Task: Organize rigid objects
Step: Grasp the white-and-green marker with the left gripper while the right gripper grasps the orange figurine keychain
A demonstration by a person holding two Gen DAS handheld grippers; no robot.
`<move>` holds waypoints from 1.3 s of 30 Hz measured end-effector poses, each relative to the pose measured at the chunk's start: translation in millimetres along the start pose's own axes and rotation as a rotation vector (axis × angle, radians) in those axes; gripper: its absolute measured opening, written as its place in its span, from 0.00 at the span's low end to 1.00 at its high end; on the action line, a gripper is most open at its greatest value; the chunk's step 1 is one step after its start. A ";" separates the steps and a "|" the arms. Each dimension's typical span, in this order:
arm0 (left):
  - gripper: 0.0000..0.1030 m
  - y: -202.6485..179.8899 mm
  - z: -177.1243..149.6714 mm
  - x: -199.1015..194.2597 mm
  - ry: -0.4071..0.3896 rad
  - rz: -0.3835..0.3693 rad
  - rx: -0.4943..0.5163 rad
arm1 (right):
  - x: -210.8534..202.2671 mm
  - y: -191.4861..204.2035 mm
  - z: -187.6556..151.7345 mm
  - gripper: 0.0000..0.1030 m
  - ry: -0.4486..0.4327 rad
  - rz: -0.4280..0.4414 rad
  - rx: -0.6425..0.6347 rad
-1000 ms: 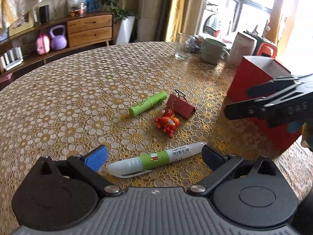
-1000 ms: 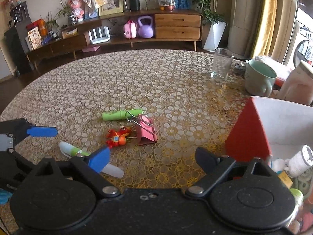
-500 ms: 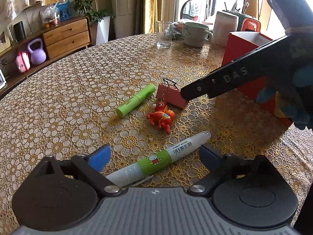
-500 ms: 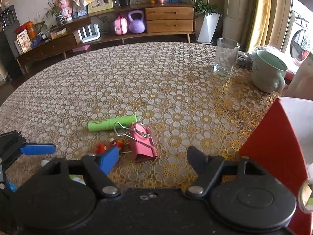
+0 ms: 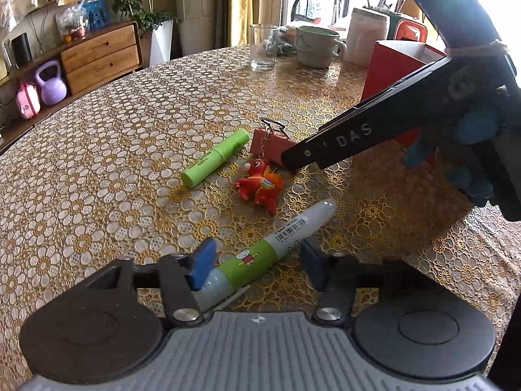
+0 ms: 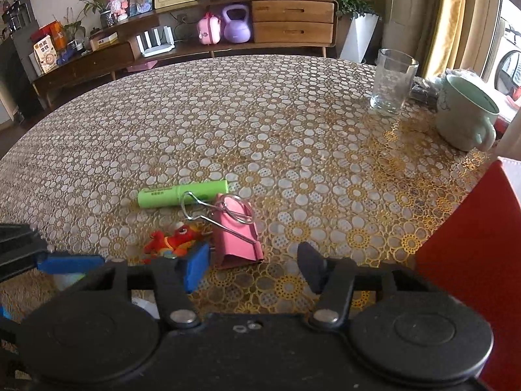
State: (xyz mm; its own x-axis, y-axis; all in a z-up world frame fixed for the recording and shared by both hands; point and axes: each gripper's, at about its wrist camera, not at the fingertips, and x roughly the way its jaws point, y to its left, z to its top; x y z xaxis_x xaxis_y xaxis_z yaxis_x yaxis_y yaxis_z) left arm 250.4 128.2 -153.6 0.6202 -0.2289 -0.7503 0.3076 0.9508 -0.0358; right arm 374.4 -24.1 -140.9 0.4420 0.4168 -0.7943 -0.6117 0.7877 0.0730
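Both grippers are down at the round counter point(image 6: 276, 123) with its gold floral lace cloth, each settling over a different piece of clutter.

The left gripper point(image 5: 257, 260) has just been closing its jaws around the white marker pen with a green cartoon label point(image 5: 260, 257), which lies slantwise between the fingers. The blue pad sits against the pen's barrel on one side, while the dark pad on the other side appears just short of it, so the opening is half-narrowed and the grip not yet made. The pen lies flat on the cloth, presumably so the fingers can pinch it across its barrel.

The right gripper point(image 6: 254, 265) has likewise just been closing, and its fingers stand at a middling width with the pink metal binder clip point(image 6: 237, 234) lying just ahead of them, its wire handles pointing away. No pad presses on it.

Beyond the fingers lie a lime-green cylindrical tube point(image 6: 182, 194) and a small red-orange toy figure point(image 6: 172, 239), near the clip. The red open-topped box point(image 5: 394, 68) stands off to the right, likely the place where all these are bound.
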 end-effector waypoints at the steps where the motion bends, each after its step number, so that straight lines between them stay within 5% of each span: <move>1: 0.45 -0.9 -0.2 -1.5 0.001 -0.011 -0.005 | 0.7 -0.4 -0.1 0.56 0.000 0.001 -0.002; 8: 0.31 -17.7 -6.9 -8.1 0.010 -0.041 -0.011 | 2.5 2.5 -1.7 0.40 0.004 0.013 -0.028; 13: 0.20 -24.6 -10.4 -10.5 0.010 -0.021 -0.059 | -13.1 4.4 -10.0 0.45 -0.029 -0.012 -0.003; 23: 0.17 -28.6 -13.8 -14.2 0.018 -0.012 -0.116 | -33.4 38.0 -12.6 0.47 -0.049 0.106 -0.041; 39: 0.17 -29.0 -16.8 -15.7 0.003 -0.007 -0.138 | -2.1 54.4 -9.3 0.36 -0.018 0.072 -0.045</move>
State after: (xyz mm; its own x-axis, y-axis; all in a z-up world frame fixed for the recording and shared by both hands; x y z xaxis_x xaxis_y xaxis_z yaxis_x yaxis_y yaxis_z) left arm 219.6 107.8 -151.8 0.6164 -0.2358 -0.7513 0.2100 0.9688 -0.1318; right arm 334.1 13.7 -140.9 0.4073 0.4797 -0.7772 -0.6708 0.7346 0.1018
